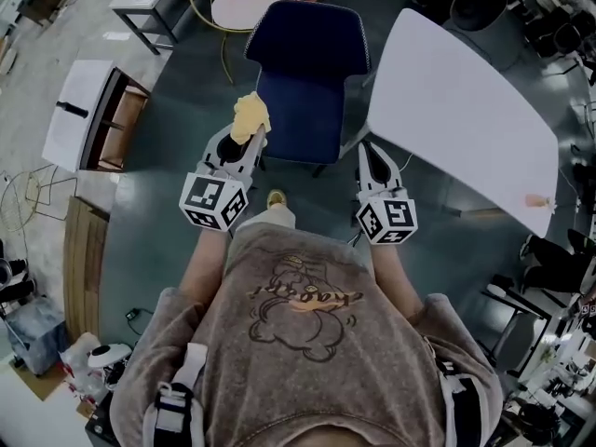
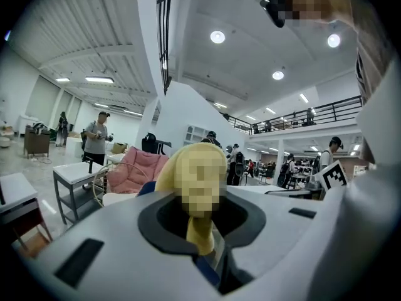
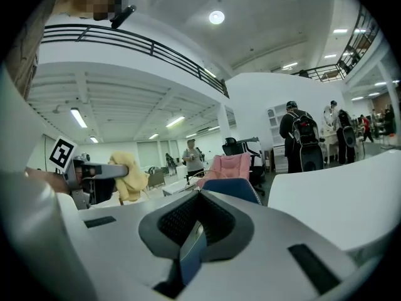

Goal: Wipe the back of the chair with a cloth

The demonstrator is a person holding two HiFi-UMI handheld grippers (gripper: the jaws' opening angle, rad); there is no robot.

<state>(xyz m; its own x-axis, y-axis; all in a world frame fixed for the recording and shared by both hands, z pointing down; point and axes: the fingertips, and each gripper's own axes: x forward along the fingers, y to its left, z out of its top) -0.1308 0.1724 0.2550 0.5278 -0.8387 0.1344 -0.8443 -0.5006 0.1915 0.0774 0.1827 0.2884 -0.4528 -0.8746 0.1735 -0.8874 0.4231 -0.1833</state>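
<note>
Holding entry: crumpled yellow cloth (image 1: pixel 250 116), pinched in the left gripper (image 1: pixel 250 140), whose jaws are closed on the cloth's lower fold with the bulk bunched above the tips. Right gripper (image 1: pixel 371 154): jaws together, nothing between them. Dark blue upholstered chair (image 1: pixel 307 73): stands ahead of both grippers, with the cloth near its left edge and no contact evident.

Hazards, as judged:
- The grip takes only a small part of the cloth, so drag across the backrest could pull it free.
- Nothing steadies the chair, so pressure could make it shift.

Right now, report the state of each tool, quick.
Left tool: closed on the yellow cloth.
Right tool: closed, holding nothing.
</note>
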